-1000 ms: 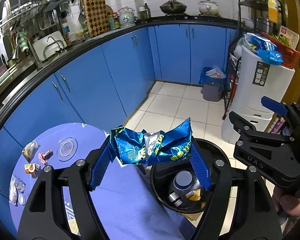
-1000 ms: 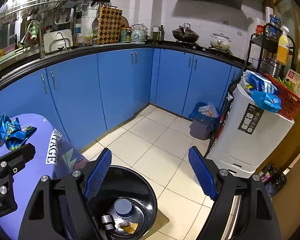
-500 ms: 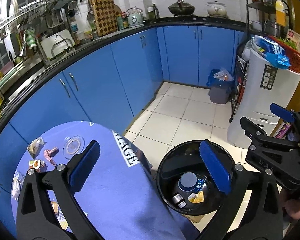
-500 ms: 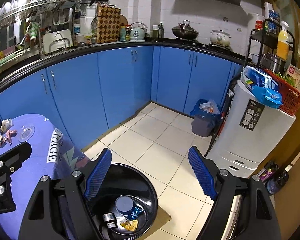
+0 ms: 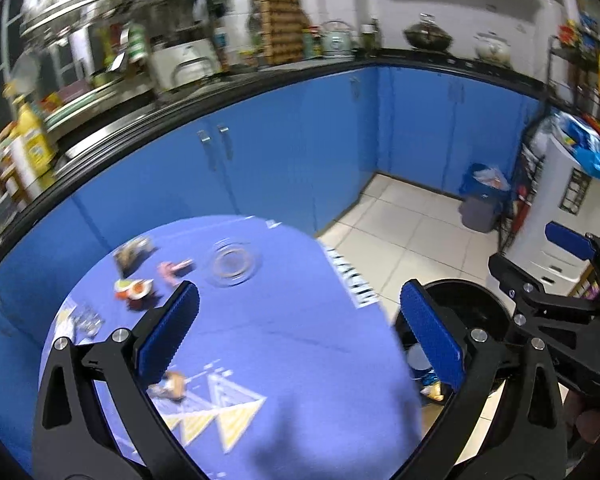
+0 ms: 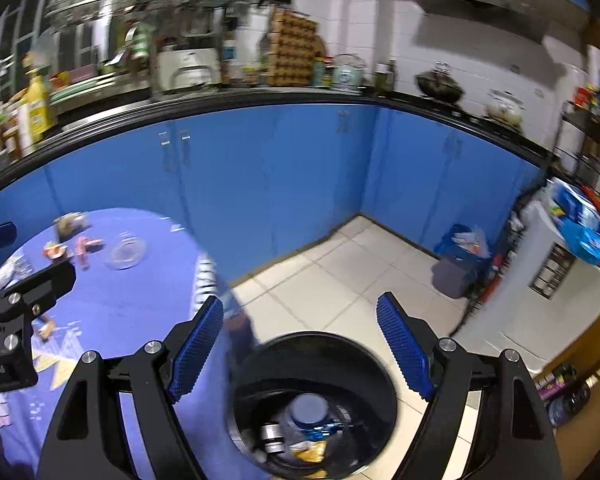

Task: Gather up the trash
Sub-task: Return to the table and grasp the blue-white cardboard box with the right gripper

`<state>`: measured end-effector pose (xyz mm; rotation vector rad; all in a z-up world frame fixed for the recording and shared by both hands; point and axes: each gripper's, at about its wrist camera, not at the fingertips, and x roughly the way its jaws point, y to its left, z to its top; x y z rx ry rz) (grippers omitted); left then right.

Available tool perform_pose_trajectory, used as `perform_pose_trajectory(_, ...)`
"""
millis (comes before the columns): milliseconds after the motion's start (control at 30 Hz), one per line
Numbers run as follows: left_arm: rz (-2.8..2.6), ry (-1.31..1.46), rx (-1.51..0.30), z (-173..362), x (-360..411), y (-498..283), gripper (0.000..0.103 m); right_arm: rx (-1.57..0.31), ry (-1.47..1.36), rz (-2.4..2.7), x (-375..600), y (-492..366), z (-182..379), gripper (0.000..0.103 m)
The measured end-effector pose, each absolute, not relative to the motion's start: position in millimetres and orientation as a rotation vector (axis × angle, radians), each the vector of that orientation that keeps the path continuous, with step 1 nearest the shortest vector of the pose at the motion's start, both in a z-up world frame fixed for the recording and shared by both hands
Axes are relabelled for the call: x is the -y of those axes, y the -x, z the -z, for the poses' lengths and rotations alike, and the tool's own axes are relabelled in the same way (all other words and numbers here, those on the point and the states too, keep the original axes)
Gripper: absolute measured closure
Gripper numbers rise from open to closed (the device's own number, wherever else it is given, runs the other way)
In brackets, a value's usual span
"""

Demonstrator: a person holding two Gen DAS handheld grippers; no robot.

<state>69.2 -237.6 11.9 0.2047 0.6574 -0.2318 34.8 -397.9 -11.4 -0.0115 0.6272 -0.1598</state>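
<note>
Glossy black bin (image 6: 380, 364), matt cloth tablecloth (image 5: 280, 344)

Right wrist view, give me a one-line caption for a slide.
Open, empty right gripper above the black trash bin, beside the purple-clothed table with litter still on it.

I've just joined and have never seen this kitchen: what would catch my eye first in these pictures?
The long curve of bright blue cabinets under a cluttered black counter fills the background. Nearer, a round table with a purple cloth has scattered wrappers and a clear glass dish on its far side. Beside it on the tiled floor stands a black bin already holding trash, with the open, empty right gripper above it.
</note>
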Motion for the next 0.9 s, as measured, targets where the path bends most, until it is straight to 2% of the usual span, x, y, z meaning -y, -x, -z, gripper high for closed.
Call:
perform_pose_trajectory(400,0.035,-0.026,-0.717,5,84,-70,0.004,-0.698,0.096,-0.132,254,-70,25,0.026)
perform_pose_trajectory(700,-0.085,0.083,-0.792,39,-17,-68,0.004,-0.808,0.174,-0.353,140,-88,71,0.026)
perform_pose_trajectory(900,-0.144,0.12,-0.832,66,-59,-70,0.004,-0.893,0.176,-0.399,102,-103,100,0.026)
